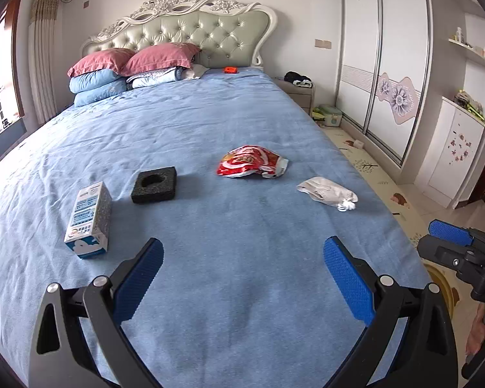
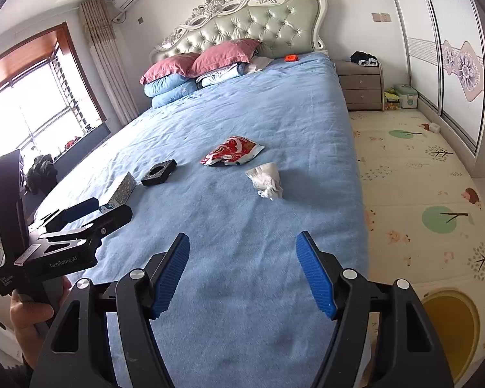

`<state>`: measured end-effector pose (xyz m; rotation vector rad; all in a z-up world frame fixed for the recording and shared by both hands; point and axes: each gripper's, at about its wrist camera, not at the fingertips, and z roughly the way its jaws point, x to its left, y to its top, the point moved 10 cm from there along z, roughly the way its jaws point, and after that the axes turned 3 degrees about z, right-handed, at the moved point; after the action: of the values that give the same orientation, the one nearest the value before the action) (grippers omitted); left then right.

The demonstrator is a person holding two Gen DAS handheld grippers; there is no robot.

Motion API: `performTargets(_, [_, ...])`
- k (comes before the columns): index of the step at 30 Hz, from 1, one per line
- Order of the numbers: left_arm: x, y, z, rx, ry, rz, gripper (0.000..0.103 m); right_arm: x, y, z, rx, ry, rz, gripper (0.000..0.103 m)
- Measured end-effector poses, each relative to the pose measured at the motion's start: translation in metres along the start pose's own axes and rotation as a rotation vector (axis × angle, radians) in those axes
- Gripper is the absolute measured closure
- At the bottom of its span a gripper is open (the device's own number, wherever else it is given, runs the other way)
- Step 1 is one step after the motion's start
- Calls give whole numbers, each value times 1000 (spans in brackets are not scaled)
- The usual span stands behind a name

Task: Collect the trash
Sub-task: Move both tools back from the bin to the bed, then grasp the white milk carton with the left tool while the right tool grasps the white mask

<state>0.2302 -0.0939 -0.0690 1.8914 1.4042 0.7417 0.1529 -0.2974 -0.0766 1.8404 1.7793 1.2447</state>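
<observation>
Both grippers empty, jaws wide. White crumpled wrapper (image 2: 265,181) at frame centre on the bed (image 2: 242,106), straight ahead of right gripper (image 2: 242,271); long axis runs away from it. Left gripper (image 1: 242,278) sits farther off.

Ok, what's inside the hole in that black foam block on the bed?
The black foam block has a round recess that looks dark and empty from here. Its near wall hides part of the bottom, so something small there can't be ruled out.
</observation>
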Motion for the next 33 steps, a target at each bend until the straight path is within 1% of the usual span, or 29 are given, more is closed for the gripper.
performTargets(5, [41, -1, 8, -6, 47, -52, 4, 10, 13, 27, 18, -24, -20, 36])
performTargets(8, [72, -3, 14, -19, 95, -92, 4, 9, 14, 43, 37, -39, -17, 36])
performTargets(12, [101, -7, 27, 1, 121, -137, 4, 4, 18, 63, 53, -60, -13, 36])
performTargets(16, [117, -7, 36, -3, 166, -154, 4, -1, 24, 89, 79, -78, -4, 36])
performTargets(19, [126, -8, 47, 16, 162, -171, 4, -8, 31, 105, 86, -143, -45, 36])
performTargets(22, [132, -9, 56, 38, 154, -162, 4, -17, 41, 121, 101, -180, -57, 36])
performTargets(24, [139, -10, 59, 43, 161, -182, 4, -22, 45, 135, 119, -200, -67, 37])
performTargets(25, [142, -11, 61, 49, 150, -201, 4, -23, 46, 142, 134, -206, -74, 41])
performTargets(27, [146, -14, 65, 62, 124, -231, 4, -24, 45, 157, 180, -198, -75, 66])
performTargets(28, [148, -15, 66, 67, 120, -239, 4, -25, 43, 163, 198, -195, -66, 69])
performTargets(30, [153, -18, 68, 71, 127, -246, 4, -23, 41, 164, 193, -200, -66, 77])
performTargets(31, [155, -17, 68, 72, 131, -243, 4, -19, 41, 162, 186, -186, -78, 80])
performTargets(33, [159, -17, 68, 72, 137, -247, 4, -5, 38, 156, 179, -124, -76, 80])
